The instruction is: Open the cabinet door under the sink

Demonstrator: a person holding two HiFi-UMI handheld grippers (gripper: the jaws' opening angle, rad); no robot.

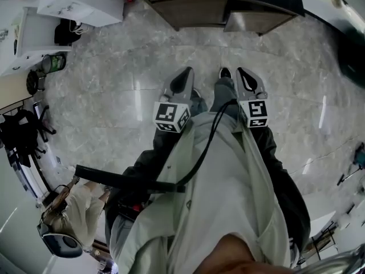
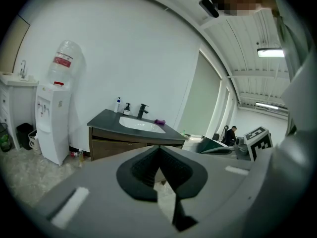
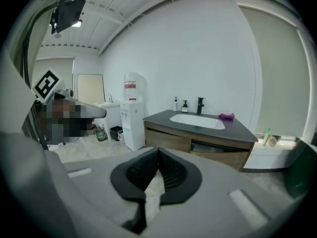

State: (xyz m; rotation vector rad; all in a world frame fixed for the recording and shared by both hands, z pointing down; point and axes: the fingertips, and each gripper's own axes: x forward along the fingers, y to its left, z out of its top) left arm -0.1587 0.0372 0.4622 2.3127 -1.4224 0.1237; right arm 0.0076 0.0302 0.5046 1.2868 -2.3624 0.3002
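Note:
The sink cabinet (image 1: 197, 11) stands across the floor at the top of the head view, brown-fronted under a dark counter. In the right gripper view its fronts (image 3: 168, 141) sit below the white basin (image 3: 197, 121), with a dark gap above the right front (image 3: 220, 154). My left gripper (image 1: 185, 74) and right gripper (image 1: 243, 73) are side by side in front of my body, pointing at the cabinet and well short of it. Both are shut with nothing in them: the left gripper (image 2: 159, 150) and the right gripper (image 3: 158, 152) show their pads meeting.
A water dispenser (image 3: 131, 119) stands left of the cabinet, with a small white unit (image 2: 12, 108) and a bin beyond it. Bottles and a black tap (image 2: 142, 111) sit on the counter. The floor is pale marble. Another person (image 1: 68, 216) is behind me at the lower left.

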